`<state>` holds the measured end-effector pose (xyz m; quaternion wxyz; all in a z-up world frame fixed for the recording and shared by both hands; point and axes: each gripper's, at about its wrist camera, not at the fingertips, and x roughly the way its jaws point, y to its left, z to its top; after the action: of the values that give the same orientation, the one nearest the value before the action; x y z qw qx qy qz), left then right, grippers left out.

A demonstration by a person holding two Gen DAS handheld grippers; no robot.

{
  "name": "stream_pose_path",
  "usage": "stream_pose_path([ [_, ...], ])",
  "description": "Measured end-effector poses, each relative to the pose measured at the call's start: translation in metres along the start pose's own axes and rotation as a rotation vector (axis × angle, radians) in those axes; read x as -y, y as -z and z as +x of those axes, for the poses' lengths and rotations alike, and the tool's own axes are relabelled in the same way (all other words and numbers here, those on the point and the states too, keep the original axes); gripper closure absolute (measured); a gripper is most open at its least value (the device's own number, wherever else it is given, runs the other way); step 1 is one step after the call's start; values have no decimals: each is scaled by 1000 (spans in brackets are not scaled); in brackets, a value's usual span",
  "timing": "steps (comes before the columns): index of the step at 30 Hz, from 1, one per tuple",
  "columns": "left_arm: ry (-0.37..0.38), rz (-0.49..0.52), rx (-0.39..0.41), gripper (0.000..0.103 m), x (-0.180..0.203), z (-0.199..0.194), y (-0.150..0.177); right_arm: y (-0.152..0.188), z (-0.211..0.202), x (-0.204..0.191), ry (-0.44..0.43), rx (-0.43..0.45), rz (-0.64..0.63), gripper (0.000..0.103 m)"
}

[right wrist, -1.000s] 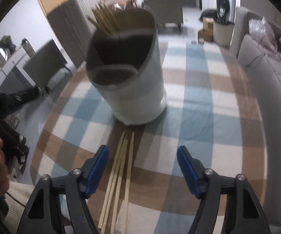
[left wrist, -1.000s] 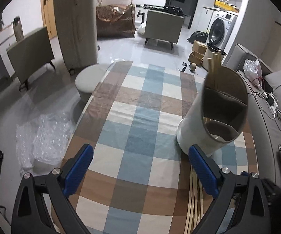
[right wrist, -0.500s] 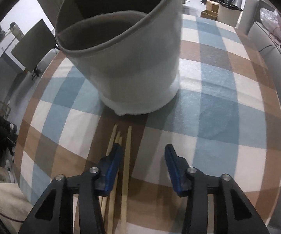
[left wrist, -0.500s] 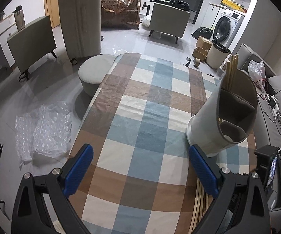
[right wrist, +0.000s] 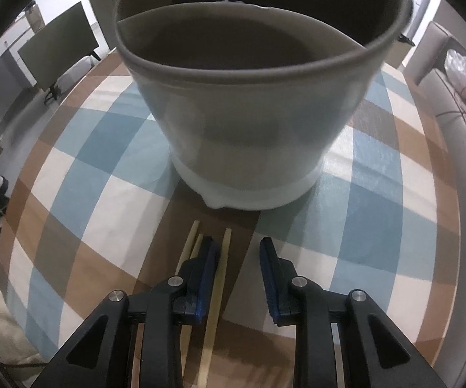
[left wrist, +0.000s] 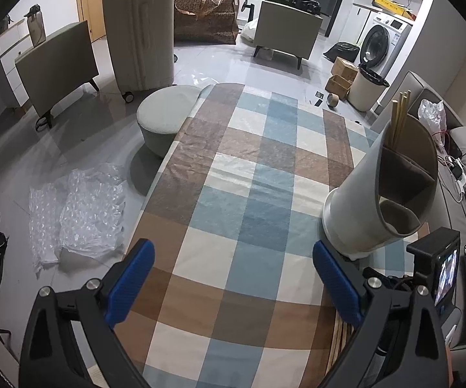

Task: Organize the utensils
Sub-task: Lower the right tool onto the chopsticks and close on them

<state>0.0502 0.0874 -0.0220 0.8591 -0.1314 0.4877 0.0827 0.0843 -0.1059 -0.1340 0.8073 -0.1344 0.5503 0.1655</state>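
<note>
The loose chopsticks lie on the checked tablecloth of the table, their tips just short of the foot of the utensil holder. In the right wrist view one stick runs up between the fingers, hard against the inner face of the left-hand finger, while two more lie just outside that finger.

A second ago the right gripper stood wide above these sticks, with the holder much smaller in its view. Since then it has come down close to the cloth, and its jaws have just been closing: they are now narrow, with one chopstick between them, but a clear gap remains to the right-hand finger, so nothing is pinched yet. I judge this to be the start of a pick-up, and the finger that sits among the sticks suggests it may take one and leave its neighbours behind.

The holder stands upright on the table; in the left wrist view several chopsticks already stick up from its far compartment, while the near compartments look empty.

The left gripper hangs over bare cloth with its fingers wide apart and nothing between them, much as before, with the holder just off its right-hand finger.
</note>
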Motion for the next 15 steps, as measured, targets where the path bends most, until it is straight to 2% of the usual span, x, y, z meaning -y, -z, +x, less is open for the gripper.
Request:
stream_pose_path([
  [4, -6, 6, -5, 7, 0, 1, 0, -3, 0, -4, 10, 21, -8, 78],
  [6, -8, 7, -11, 7, 0, 2, 2, -4, 0, -5, 15, 31, -22, 83],
  [10, -13, 2, -22, 7, 0, 5, 3, -3, 0, -7, 7, 40, -46, 99],
  [15, -13, -3, -69, 7, 3, 13, 7, 0, -9, 11, -36, 50, 26, 100],
])
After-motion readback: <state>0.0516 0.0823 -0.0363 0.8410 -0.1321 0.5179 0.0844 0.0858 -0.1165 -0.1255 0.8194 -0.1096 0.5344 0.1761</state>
